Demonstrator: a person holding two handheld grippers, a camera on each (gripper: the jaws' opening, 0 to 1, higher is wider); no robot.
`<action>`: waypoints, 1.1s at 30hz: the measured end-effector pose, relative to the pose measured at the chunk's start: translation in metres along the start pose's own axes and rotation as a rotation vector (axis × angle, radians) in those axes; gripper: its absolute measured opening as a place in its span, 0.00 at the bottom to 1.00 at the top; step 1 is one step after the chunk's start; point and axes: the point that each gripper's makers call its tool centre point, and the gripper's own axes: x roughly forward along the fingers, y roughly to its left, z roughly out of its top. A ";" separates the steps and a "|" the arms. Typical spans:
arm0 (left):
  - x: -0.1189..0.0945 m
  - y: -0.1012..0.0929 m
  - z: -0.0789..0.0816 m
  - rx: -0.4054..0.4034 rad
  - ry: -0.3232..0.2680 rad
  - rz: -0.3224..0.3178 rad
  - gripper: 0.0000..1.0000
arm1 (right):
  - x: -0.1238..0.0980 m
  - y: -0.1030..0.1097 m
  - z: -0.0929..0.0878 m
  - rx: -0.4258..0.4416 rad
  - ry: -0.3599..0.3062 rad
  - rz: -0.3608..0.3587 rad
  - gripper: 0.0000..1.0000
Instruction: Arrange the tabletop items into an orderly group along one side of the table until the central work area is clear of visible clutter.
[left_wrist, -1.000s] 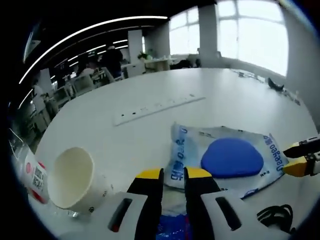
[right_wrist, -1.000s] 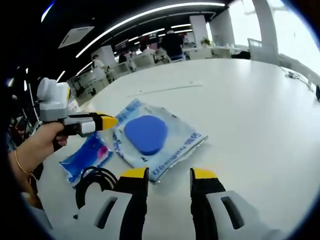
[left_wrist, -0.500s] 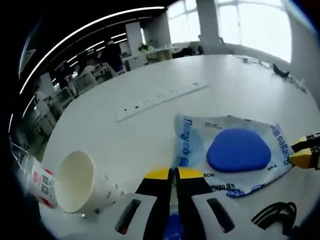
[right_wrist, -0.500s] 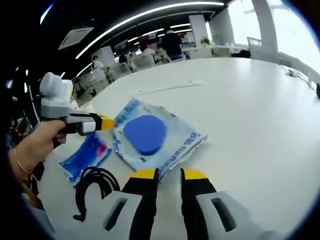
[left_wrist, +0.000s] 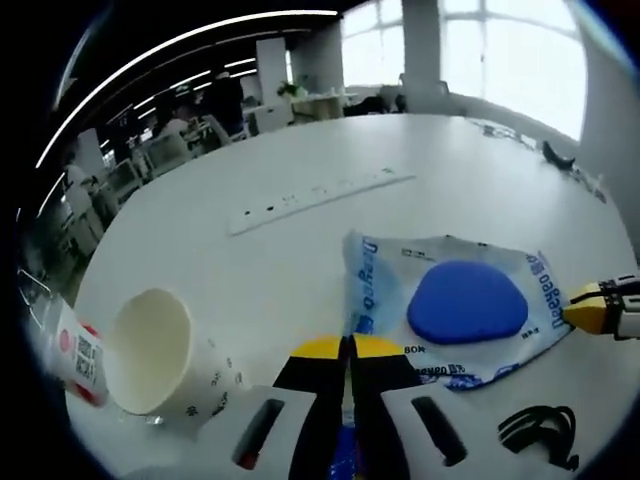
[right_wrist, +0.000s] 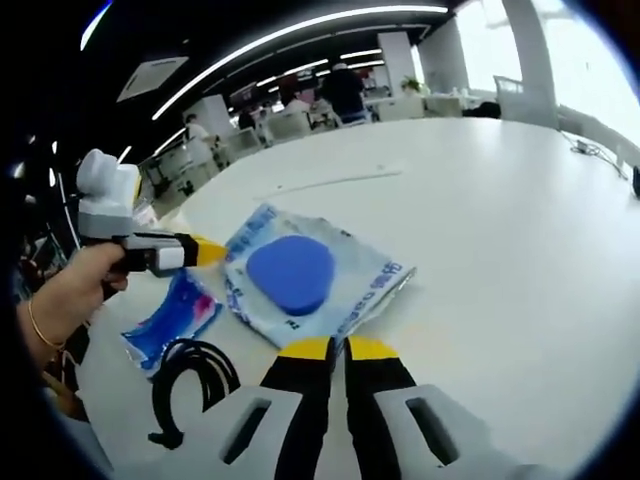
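Both the left gripper (left_wrist: 347, 347) and right gripper (right_wrist: 338, 349) are pinched shut on opposite edges of the plastic pouch (right_wrist: 312, 278), seemingly to drag it flat toward the table (left_wrist: 300, 160) side.

bright window daylight | ceiling strip lights | fisheye edge warp | mild softness

clear pouch (left_wrist: 455, 305) — blue disc inside, flat | paper cup (left_wrist: 155, 355) — tipped | black cable (right_wrist: 185, 385)

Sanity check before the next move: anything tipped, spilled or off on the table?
Yes: the paper cup lies on its side near the table edge, mouth facing the left gripper view. No spill shows. The cable is a loose tangle beside the blue pouch.
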 end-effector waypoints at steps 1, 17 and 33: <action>-0.001 0.000 0.000 -0.003 -0.003 0.000 0.00 | 0.000 -0.001 0.001 -0.002 0.001 0.006 0.00; -0.018 0.000 0.002 -0.083 -0.021 -0.007 0.00 | 0.001 -0.004 0.040 -0.098 -0.051 0.011 0.00; -0.032 0.013 -0.009 -0.133 -0.029 0.041 0.00 | 0.030 0.004 0.073 -0.242 -0.052 0.061 0.00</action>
